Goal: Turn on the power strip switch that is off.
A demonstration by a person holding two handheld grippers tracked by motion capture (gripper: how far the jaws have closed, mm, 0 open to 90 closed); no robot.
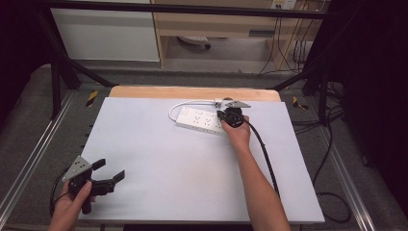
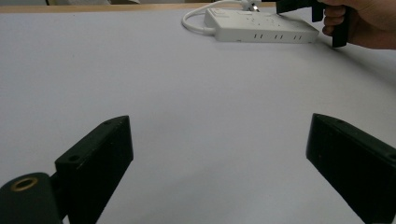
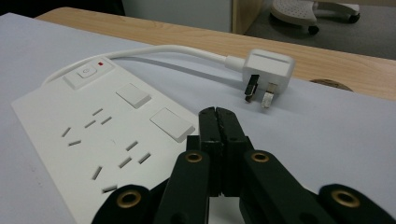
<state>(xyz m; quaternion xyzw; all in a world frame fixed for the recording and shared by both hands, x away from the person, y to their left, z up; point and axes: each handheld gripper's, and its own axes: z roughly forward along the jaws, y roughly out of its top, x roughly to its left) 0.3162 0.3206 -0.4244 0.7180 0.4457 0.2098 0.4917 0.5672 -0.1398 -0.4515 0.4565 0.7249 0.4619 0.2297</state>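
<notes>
White power strip (image 1: pixel 201 120): flat on the desk (image 1: pixel 192 163), directly under and beside the right tool (image 1: pixel 222 115); its plug (image 3: pixel 267 70) lies just beyond the tips, prongs facing them. Right tool: clenched on nothing, tips over the strip's edge, forearm stretched forward. Left tool (image 1: pixel 109 172): released, jaws spread, held low, well apart from the strip.

1. A wooden table (image 1: pixel 144 91) carries a pale grey-blue mat (image 1: pixel 183 168) over most of its top.
2. A white power strip (image 1: pixel 199 120) lies flat on the mat's far side.
3. Its plug (image 3: pixel 268 70) rests on the mat beside it, prongs showing, cord (image 3: pixel 173 50) looping back.
</notes>
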